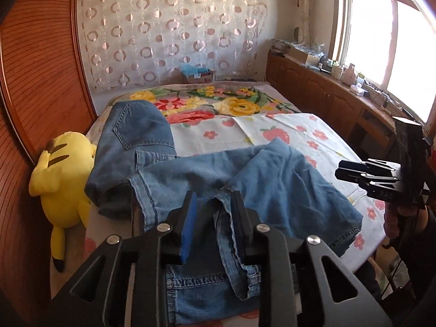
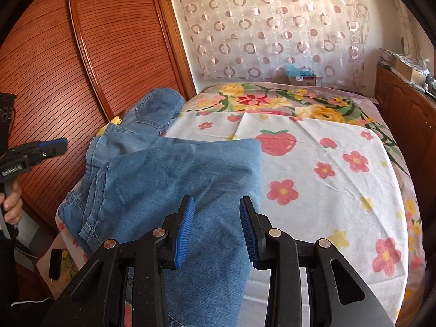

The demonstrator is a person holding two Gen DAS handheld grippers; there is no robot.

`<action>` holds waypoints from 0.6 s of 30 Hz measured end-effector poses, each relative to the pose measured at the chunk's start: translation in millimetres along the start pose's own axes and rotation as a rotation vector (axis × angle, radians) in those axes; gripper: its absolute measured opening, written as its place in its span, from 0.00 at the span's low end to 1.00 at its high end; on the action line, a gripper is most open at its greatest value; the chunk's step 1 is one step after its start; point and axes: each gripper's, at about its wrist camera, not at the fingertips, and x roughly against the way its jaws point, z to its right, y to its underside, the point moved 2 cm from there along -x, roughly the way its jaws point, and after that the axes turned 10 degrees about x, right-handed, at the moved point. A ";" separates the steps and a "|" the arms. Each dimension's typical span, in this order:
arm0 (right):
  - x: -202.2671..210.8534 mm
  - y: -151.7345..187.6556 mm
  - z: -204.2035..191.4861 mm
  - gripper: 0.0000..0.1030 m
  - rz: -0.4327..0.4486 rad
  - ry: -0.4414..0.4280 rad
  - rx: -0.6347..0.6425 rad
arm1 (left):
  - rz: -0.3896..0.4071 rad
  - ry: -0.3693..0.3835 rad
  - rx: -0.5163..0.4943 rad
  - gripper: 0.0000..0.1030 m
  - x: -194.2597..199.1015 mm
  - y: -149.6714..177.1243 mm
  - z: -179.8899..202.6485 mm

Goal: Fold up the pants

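Left wrist view: jeans half folded, both grippers free

Left gripper (image 1: 212, 204) fingers are released, jaws apart over a loose hem, pads not pressing. Right gripper (image 2: 216, 212) is likewise parted, nothing clamped. Faded blue denim pants (image 1: 245, 179) lie doubled over on the floral-sheeted bed (image 2: 327, 190), probably let go to regrip. Yellow plush toy (image 1: 62, 179) lies beside them.

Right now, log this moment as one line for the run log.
task: fold pants | jeans: partly folded on bed | left gripper: open above denim | right gripper: open, nothing clamped | plush toy: beside jeans
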 end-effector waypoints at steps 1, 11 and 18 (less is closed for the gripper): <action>-0.3 0.3 0.8 0.35 -0.004 -0.004 0.004 | -0.019 0.005 0.006 0.36 -8.2 2.9 -1.8; -4.3 8.8 9.9 0.35 -0.041 0.011 0.009 | -0.145 0.047 0.078 0.46 -83.3 14.0 -3.5; -1.6 13.5 21.7 0.35 -0.039 0.030 -0.018 | -0.090 0.080 -0.017 0.18 -77.0 10.2 33.4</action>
